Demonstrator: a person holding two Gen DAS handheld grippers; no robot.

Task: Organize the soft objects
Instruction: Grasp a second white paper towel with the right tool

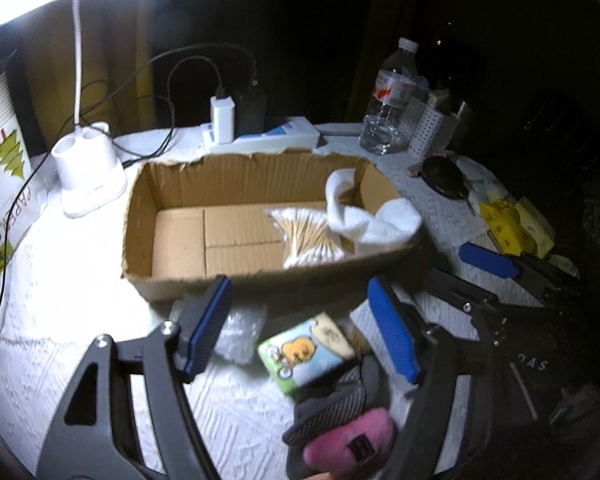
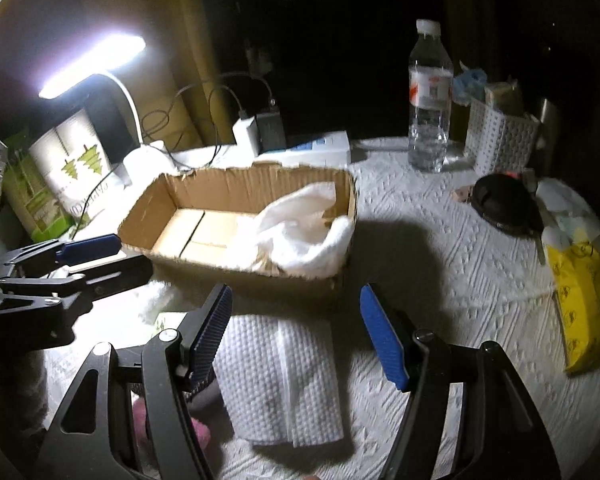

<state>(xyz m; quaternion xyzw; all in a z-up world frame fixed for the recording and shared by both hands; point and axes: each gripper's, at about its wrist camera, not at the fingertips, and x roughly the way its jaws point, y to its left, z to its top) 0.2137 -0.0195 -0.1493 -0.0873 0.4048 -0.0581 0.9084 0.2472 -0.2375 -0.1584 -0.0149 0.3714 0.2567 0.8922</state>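
2 items already sit in the cardboard box (image 1: 236, 216): a white towel (image 1: 380, 220) draped over its right end and a bag of cotton swabs (image 1: 308, 240) lying on its floor beside the towel. I have both tools hanging in front of the box with nothing between their pads. My left gripper (image 1: 300, 328) stands spread above a small cartoon-printed packet (image 1: 308, 352), and my right gripper (image 2: 296, 332) stands spread above a folded paper towel (image 2: 284, 376).

I judge the next pickup is 1 of these. For the packet, I would come straight down so the pads meet its 2 long sides, squeeze gently, then lift clear of the box's torn front wall before setting it on the bare floor at the left end.

A pink thing and a grey mesh thing (image 1: 332, 412) sit at the bottom edge, cut off, so I cannot tell what they are. A clear plastic wrap (image 1: 240, 332) beside the packet is blurred, and the table's right side is dark.
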